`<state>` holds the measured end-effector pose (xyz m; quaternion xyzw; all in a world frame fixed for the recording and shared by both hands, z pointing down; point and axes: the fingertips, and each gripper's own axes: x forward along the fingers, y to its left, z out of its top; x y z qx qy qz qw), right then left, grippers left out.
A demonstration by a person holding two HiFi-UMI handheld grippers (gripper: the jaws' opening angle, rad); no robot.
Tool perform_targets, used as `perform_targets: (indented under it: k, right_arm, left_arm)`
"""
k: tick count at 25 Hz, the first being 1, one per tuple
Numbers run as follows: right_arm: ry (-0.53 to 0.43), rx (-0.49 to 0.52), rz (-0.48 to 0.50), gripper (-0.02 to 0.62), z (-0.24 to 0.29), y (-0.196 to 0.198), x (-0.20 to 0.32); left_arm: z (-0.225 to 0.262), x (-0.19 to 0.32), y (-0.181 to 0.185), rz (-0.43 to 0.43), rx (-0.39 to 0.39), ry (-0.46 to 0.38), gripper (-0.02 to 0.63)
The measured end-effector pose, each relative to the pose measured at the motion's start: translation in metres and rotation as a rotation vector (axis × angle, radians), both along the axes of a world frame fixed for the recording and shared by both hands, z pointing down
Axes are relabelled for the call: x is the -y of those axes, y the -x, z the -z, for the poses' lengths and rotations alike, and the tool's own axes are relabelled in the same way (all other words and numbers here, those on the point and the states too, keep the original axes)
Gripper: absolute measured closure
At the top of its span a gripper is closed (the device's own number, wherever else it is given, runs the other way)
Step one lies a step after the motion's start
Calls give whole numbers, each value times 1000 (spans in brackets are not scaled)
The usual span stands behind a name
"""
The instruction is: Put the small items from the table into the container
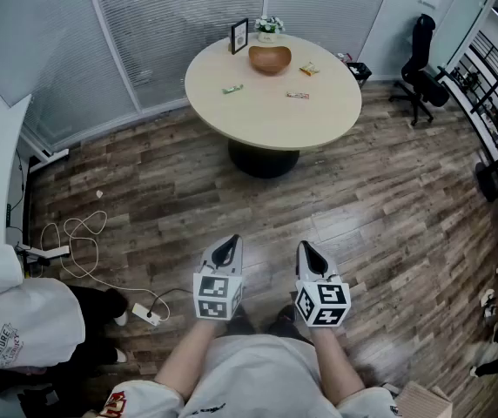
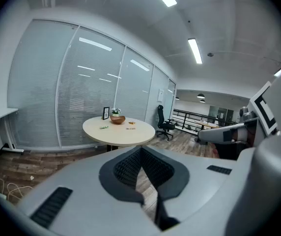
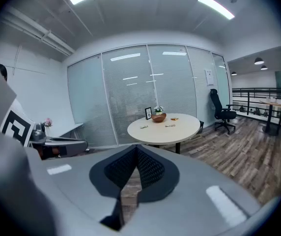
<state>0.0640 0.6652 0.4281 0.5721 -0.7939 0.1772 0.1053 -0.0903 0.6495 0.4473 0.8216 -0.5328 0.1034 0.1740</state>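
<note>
Standing back on the wood floor (image 1: 162, 181) here, both grippers held out in front of me and tipped a little downward, side by side. My left gripper (image 1: 225, 249) has its jaws together with nothing between them, and my right gripper (image 1: 308, 251) is just the same: pads meeting, empty. Both are well apart from the round table (image 1: 266, 120) ahead. The brown bowl (image 1: 270, 58) sits near the table's far edge, with a picture frame (image 1: 239, 36) and a little flower pot (image 1: 269, 28) behind it at that edge. The small items lie loose on the tabletop — a green piece (image 1: 232, 89) toward the left edge, a wrapped bar (image 1: 298, 95) near the middle, an orange packet (image 1: 308, 70) just right of the bowl. None is in the bowl that I can make out. A black office chair (image 1: 420, 59) stands beyond the table's right edge, and another person (image 1: 14, 320) is at my left.
</note>
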Motion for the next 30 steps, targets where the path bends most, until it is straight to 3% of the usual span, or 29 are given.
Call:
perform_targets:
  k: [18,24,30]
  right_arm:
    - [-10,41,-32,594,-5,21,16]
    - [12,54,-25,594,-18,25,65]
    - [12,83,19,594,-24,38,155]
  left_arm:
    - [-11,33,24,-22,-11,18,600]
    - [-18,76,28,-20,3,39,600]
    - [-24,149,33,-1,29,57,600]
